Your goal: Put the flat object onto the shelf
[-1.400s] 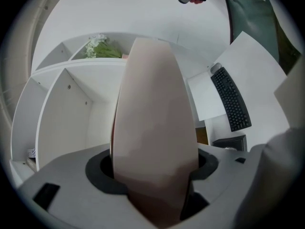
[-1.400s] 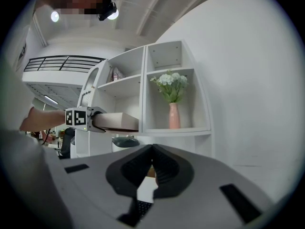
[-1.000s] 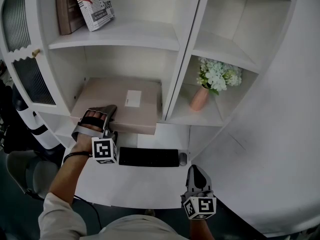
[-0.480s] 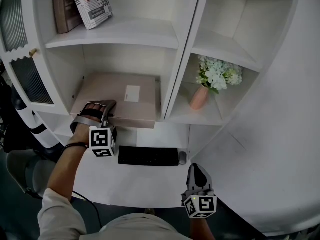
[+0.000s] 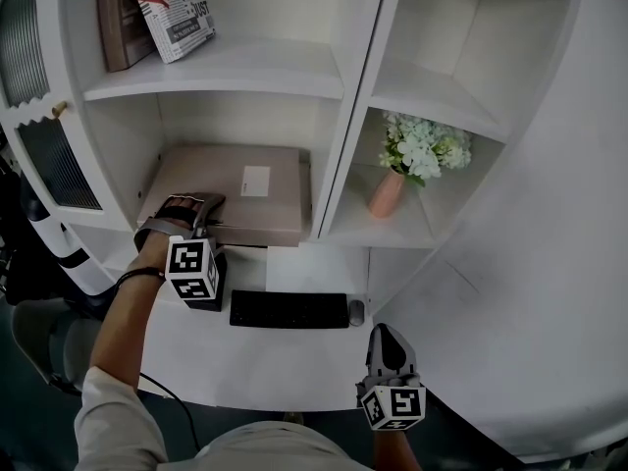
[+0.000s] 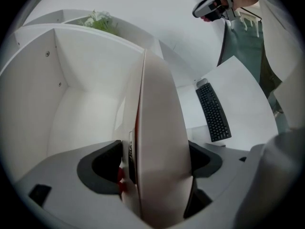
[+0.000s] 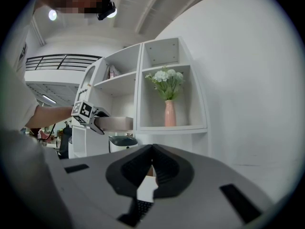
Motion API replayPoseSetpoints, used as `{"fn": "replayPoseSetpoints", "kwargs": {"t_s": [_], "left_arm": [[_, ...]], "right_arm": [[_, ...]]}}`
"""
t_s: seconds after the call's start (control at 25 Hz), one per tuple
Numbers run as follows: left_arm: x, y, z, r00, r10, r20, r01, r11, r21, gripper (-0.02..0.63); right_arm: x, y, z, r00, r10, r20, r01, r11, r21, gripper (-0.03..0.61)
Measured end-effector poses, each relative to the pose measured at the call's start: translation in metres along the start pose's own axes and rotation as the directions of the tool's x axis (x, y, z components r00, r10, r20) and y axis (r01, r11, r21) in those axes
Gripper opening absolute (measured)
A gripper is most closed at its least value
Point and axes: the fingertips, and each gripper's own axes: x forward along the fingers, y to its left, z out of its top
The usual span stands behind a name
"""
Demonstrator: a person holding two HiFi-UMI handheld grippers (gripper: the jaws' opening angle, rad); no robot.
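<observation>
The flat tan box [image 5: 250, 189] with a white label lies in the lower left compartment of the white shelf unit [image 5: 235, 72], its front edge near the lip. My left gripper [image 5: 201, 214] straddles the box's near left corner. In the left gripper view the box [image 6: 159, 142] stands edge-on between the jaws; they have just been opening and a slim gap shows at one pad. My right gripper [image 5: 386, 334] hangs low over the desk's near edge, shut and empty, its pads meeting [image 7: 152, 163]. From the right gripper view the box [image 7: 114, 123] and left gripper [image 7: 88, 112] show far left.
A black keyboard [image 5: 288, 309] and a mouse [image 5: 358, 312] lie on the white desk [image 5: 245, 366] under the shelf. A pink vase of pale flowers [image 5: 391, 192] fills the neighbouring compartment. Books [image 5: 157, 13] lean on the upper shelf. A cabinet door with a knob [image 5: 61, 109] stands at left.
The box has slid further into the compartment, and my left gripper has followed it up and in. The right gripper has kept still.
</observation>
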Motion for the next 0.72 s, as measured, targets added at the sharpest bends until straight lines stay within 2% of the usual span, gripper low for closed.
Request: {"fn": "replayPoseSetpoints", "kwargs": {"t_s": [0.32,0.72], "left_arm": [[0.007,0.005,-0.004,0.998,-0.039,0.041,0.039,0.999,-0.004,0.397],[0.012,0.008,-0.006,0.99,-0.122,0.072,0.126,0.991,-0.053,0.431]], "right_arm": [[0.0,-0.001,-0.001,1.0,-0.004,-0.002,0.004,1.0,0.0,0.003],[-0.001,0.002,-0.001,1.0,-0.004,-0.004,0.004,1.0,0.004,0.003]]}}
